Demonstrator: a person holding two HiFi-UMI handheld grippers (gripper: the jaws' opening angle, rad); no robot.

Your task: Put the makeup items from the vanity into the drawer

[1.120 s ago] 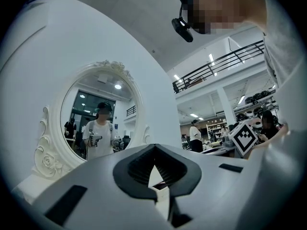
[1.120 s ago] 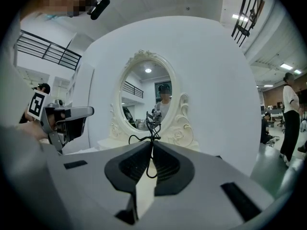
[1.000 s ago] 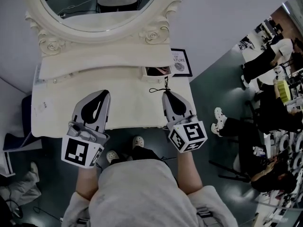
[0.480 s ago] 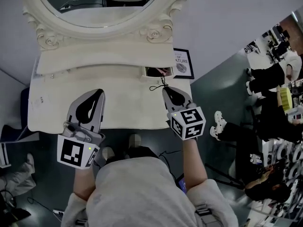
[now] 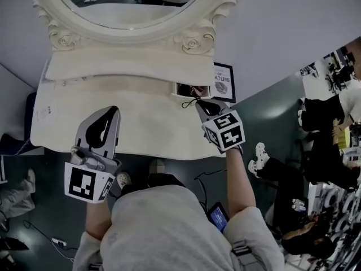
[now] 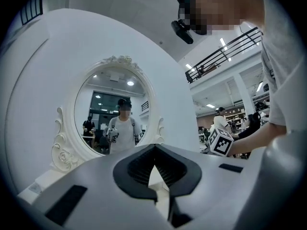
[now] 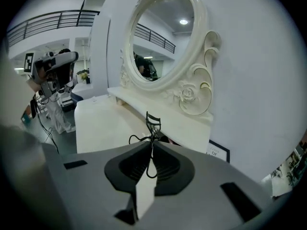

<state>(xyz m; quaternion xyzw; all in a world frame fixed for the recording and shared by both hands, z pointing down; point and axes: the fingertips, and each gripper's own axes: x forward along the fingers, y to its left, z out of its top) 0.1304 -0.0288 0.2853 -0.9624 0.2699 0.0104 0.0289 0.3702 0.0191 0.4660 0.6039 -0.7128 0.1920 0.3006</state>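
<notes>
Black metal eyelash curler [image 7: 152, 123] is pinched between the closed fingers of the right gripper [image 7: 150, 145]. Its clamp end pokes past the tips, right at the small open drawer [image 5: 189, 88] at the back of the cream vanity surface [image 5: 146, 129]. The left gripper [image 6: 154, 150] hovers over that surface, fingers together and empty. A black-framed sign [image 5: 224, 81] beside the drawer shows "OF" and "ATURE".
</notes>
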